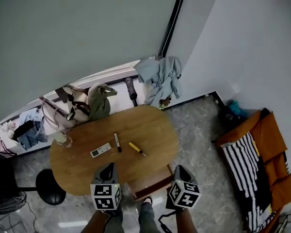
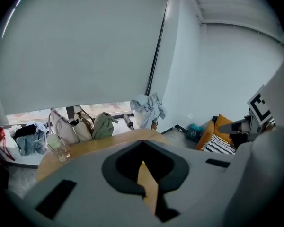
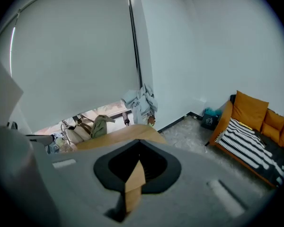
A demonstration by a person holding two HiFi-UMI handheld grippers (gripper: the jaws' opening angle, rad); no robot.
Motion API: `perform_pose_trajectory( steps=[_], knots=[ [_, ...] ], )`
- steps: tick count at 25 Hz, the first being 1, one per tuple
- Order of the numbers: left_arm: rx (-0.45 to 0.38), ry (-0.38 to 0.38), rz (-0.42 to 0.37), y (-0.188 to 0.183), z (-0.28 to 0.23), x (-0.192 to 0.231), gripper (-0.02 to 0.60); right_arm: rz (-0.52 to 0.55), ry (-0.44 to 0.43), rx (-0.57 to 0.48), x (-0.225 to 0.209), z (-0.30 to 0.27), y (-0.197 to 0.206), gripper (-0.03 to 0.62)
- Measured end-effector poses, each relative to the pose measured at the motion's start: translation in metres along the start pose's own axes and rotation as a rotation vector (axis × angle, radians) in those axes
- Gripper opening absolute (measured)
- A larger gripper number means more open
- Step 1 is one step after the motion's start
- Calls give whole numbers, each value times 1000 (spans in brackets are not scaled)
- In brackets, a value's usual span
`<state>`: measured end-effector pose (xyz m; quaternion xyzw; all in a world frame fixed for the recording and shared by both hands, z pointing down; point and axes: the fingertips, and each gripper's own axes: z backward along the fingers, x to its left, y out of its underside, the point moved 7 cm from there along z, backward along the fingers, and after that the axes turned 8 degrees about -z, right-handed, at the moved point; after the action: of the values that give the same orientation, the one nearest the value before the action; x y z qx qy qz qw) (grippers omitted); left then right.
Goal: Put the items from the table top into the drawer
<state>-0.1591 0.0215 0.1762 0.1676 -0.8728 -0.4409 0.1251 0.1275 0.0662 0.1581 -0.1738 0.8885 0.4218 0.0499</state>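
No legible word, brand, number or label is showing in any view. The only signs are black-and-white square coded patterns. They are appearing on the left cube (image 1: 105, 196), on the left gripper (image 1: 110, 166), and on the right cube (image 1: 184, 194), on the right gripper (image 1: 178, 168). They are carrying no letters or digits. The small white device (image 1: 100, 150) lying on the table (image 1: 150, 130) is showing dark marks on its face, and these are too small to read.
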Motion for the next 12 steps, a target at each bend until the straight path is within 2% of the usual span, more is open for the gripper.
perform_pose_trajectory(
  steps=[6,12],
  knots=[
    [61,8,26,40,-32,10,-6,1,21,62,-7,-39,38,5],
    [128,32,38,98,-83,14,-6,-21,18,126,-11,-92,86,5]
  ],
)
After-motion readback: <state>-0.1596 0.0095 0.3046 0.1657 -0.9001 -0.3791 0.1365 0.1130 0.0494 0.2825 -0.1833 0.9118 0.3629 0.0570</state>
